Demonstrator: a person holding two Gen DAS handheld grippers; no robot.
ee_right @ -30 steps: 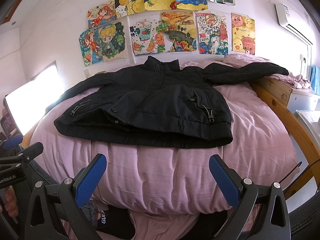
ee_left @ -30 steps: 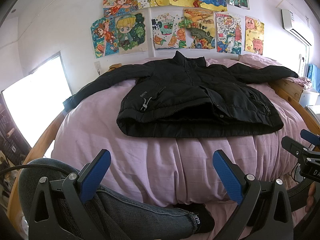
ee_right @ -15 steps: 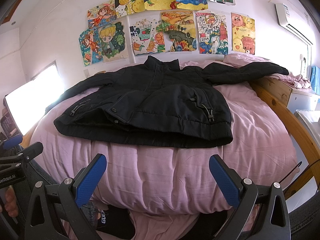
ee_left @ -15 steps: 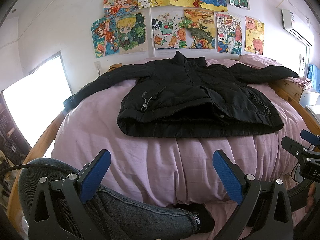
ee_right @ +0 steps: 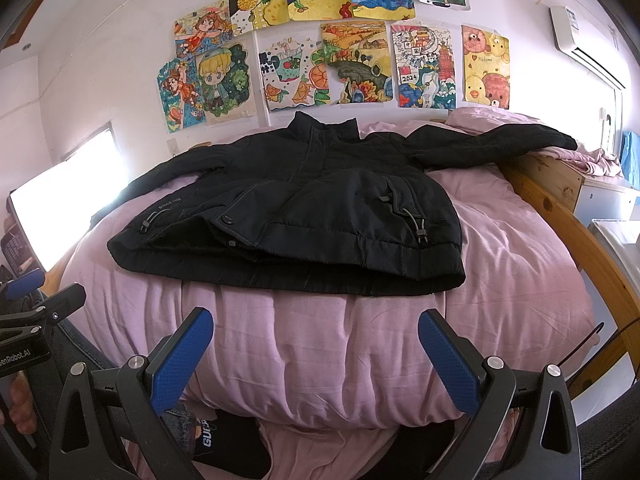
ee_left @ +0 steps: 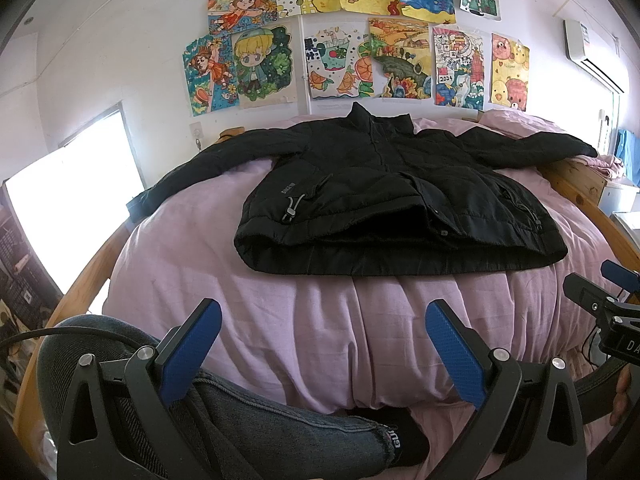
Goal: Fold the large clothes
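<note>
The black padded jacket is laid flat on the pink quilted bed, sleeves spread; both left gripper and right gripper are held back, jaws spread, nothing pinched. Puffy fabric could easily be pinched one layer short, so the fold would probably sag; the bedcover might get snagged too.

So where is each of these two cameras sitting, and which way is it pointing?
Left wrist: rides the left gripper, looking along its open blue fingers at the black jacket on the pink duvet; a jeans-clad knee shows below, the right gripper at the right edge.
Right wrist: rides the right gripper, open too, facing the same jacket; the left gripper shows at the left edge.
Shared: jacket, duvet, and the drawings on the wall.
</note>
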